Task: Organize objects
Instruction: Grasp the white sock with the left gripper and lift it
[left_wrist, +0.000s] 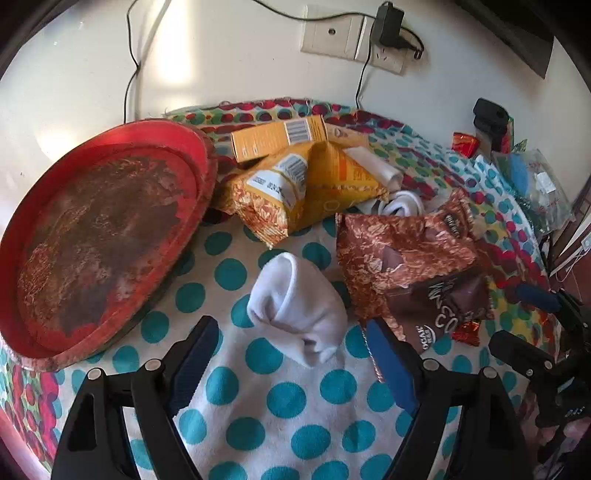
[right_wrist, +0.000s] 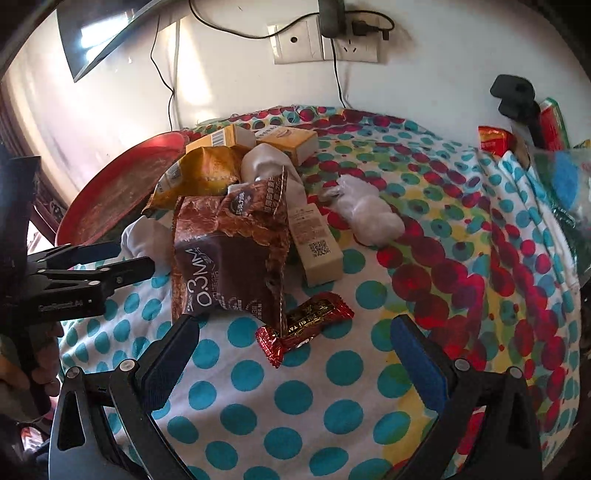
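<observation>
The left gripper (left_wrist: 291, 339) has its jaws spread wide and holds nothing; a rolled white sock (left_wrist: 295, 306) lies on the cloth in the gap between its blue-padded fingers (left_wrist: 199, 350), not pressed by either pad. The right gripper (right_wrist: 295, 339) is likewise fully spread and empty, with a red candy (right_wrist: 304, 325) lying on the cloth between its fingers (right_wrist: 417, 362), touching neither. Just beyond the candy, a brown snack bag (right_wrist: 229, 251) leans over it, and beside that bag lies a cream box (right_wrist: 316, 243) with a printed code on its side. Farther out, a crumpled white bundle (right_wrist: 369, 210) sits alone on the dotted tablecloth (right_wrist: 332, 406). Behind the brown bag, a yellow snack bag (left_wrist: 277, 192) and two yellow cartons (left_wrist: 280, 136) are heaped together with more white socks. To the left of the heap stands a worn red tray (left_wrist: 103, 240), tilted up at its far rim and bare inside. Along the right edge of the table are a clear plastic bag (left_wrist: 535, 184), another red sweet (left_wrist: 465, 144) and a black clamp (left_wrist: 491, 118). On the wall behind, a charger (left_wrist: 388, 26) is plugged into a socket (left_wrist: 391, 55) beside a switch plate.
</observation>
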